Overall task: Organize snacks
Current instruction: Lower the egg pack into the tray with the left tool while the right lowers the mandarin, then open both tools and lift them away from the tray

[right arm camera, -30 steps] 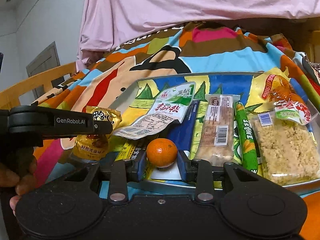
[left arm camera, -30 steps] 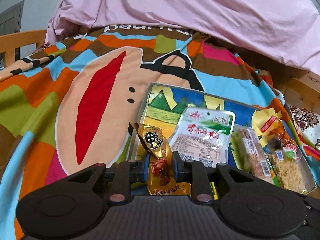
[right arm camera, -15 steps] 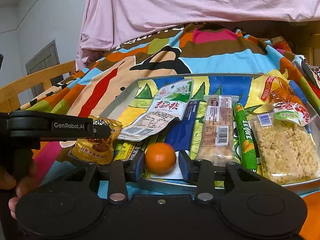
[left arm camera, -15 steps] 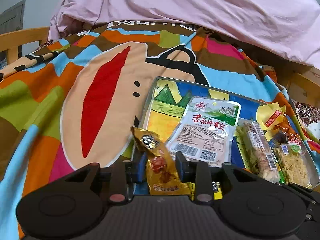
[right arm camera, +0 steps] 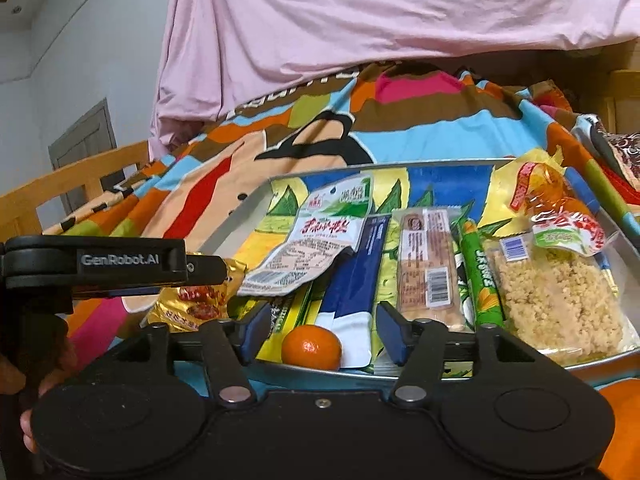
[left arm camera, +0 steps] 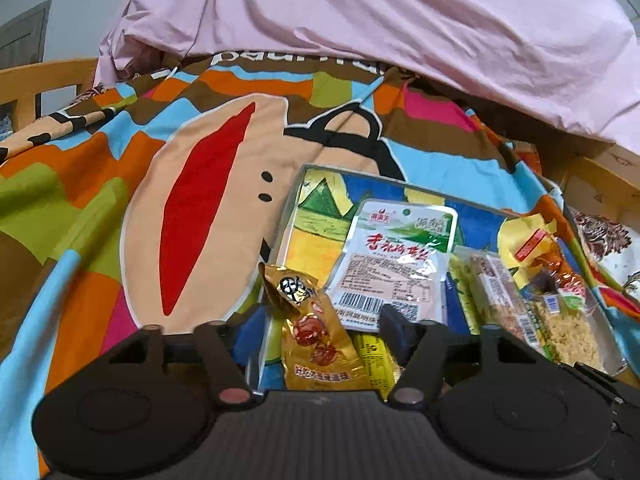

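Left gripper (left arm camera: 316, 328) spread wide, gold packet (left arm camera: 316, 340) loose between fingers, on tray (left arm camera: 294, 200) near-left edge, long axis running away from camera, twisted end far. Right gripper (right arm camera: 320, 330) wide; orange (right arm camera: 311, 347) free between fingers at tray's near rim.

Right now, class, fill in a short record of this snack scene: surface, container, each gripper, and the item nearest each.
surface: colourful cartoon bedsheet
container: metal tray holding packaged snacks
left gripper: jaws open, gold snack packet lying loose between them
right gripper: jaws open, small orange resting in the tray between them
other snacks: white pouch, green stick, rice crisp bar
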Action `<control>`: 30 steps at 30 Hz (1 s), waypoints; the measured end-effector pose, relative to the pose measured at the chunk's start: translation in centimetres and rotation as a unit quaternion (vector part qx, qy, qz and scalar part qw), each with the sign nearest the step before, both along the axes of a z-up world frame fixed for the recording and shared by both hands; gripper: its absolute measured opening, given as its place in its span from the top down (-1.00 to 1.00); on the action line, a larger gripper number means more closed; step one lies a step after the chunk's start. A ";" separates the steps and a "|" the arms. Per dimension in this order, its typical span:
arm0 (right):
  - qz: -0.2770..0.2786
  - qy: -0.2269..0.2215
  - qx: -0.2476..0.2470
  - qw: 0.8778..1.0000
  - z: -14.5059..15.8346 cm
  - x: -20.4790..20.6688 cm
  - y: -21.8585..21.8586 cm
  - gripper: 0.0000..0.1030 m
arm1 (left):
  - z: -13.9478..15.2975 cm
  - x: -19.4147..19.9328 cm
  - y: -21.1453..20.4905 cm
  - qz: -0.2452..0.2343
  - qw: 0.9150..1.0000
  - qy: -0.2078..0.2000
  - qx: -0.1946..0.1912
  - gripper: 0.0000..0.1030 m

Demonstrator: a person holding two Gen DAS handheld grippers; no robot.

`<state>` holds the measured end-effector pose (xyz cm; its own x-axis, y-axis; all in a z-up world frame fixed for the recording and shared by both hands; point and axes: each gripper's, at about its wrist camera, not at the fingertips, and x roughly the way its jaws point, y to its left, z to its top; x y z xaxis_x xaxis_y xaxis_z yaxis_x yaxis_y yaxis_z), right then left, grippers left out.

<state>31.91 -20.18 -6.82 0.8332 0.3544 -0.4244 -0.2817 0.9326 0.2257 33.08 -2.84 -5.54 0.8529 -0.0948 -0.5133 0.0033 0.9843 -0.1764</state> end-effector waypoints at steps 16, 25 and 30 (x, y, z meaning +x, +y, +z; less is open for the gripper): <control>-0.054 -0.058 0.022 0.997 4.9 -5.1 -2.9 -0.68 | 3.7 -5.4 1.6 0.035 0.998 -0.051 -0.018 -0.99; -0.072 -0.095 0.015 0.993 8.1 -10.0 -4.0 -0.86 | 5.7 -10.1 2.0 0.046 0.997 -0.064 -0.013 -0.99; -0.075 -0.107 0.019 0.991 9.2 -12.5 -4.2 -0.98 | 7.1 -12.5 1.7 0.044 0.996 -0.080 -0.003 -0.99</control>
